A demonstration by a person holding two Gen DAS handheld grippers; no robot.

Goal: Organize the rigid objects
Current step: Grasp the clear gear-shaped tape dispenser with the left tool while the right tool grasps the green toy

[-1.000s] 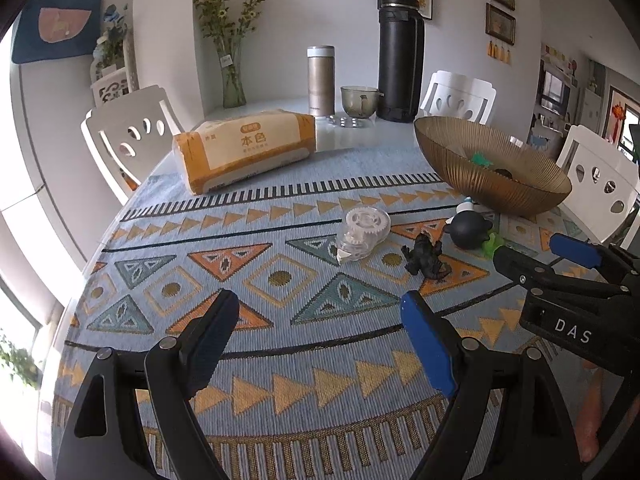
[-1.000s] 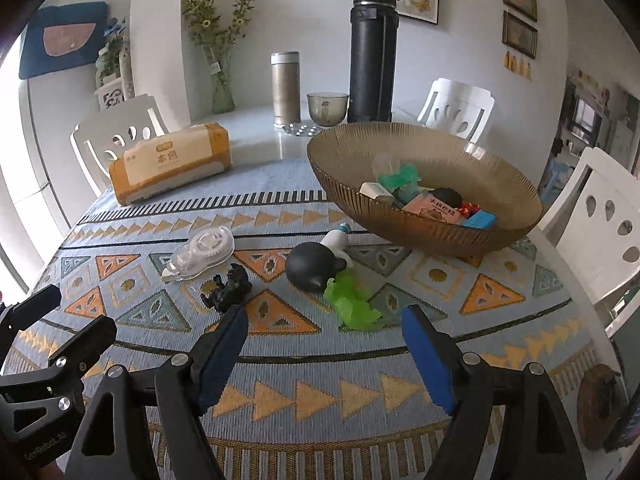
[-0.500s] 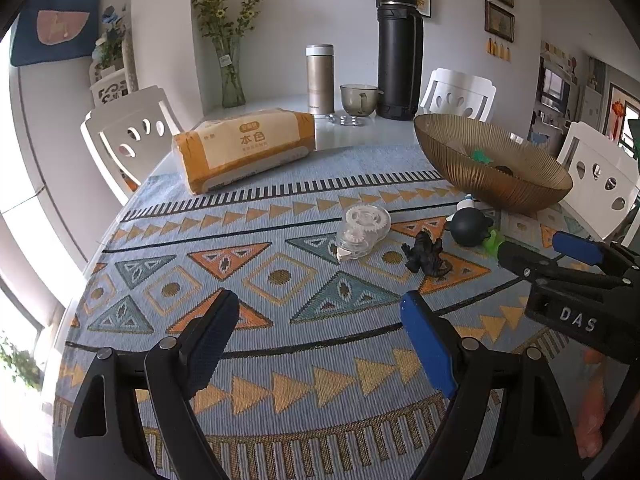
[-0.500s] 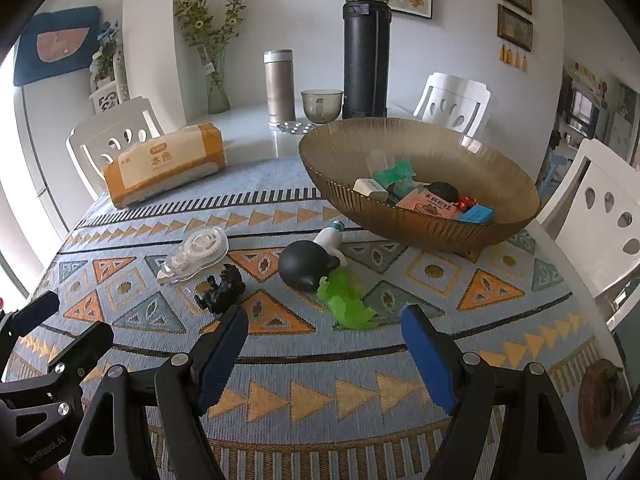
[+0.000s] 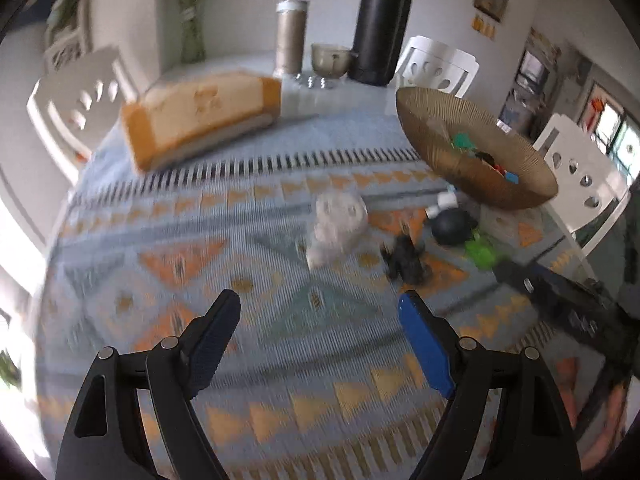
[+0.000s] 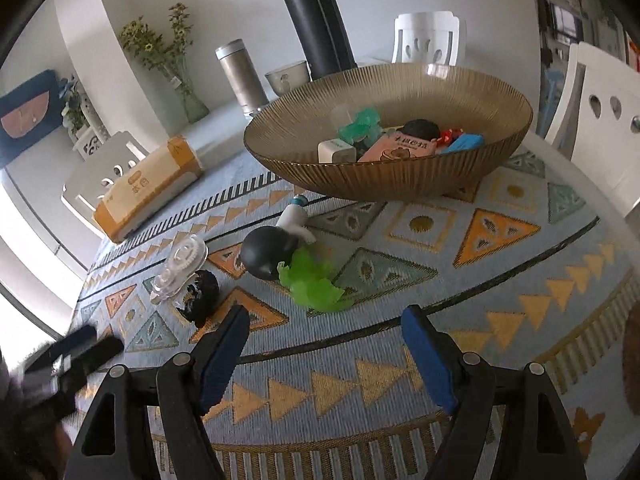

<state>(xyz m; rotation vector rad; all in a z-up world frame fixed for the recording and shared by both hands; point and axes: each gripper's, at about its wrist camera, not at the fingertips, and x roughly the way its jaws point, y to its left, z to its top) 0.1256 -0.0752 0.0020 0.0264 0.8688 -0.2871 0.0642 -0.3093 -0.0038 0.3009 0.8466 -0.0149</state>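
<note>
Toys [image 6: 272,254] are scattered on the worktop [image 6: 460,288] beside a bowl [image 6: 392,176]; left claw [image 5: 320,316] and right claw [image 6: 324,328] are held wide apart, empty.

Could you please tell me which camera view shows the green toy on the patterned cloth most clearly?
The right wrist view: the green toy lies sharp and near, beside the black ball-shaped item. The left wrist view is motion-blurred and shows it only as a small green smear at the right.

Daylight glares from the left; left wrist view motion-blurred, both edges fisheye-warped.
</note>
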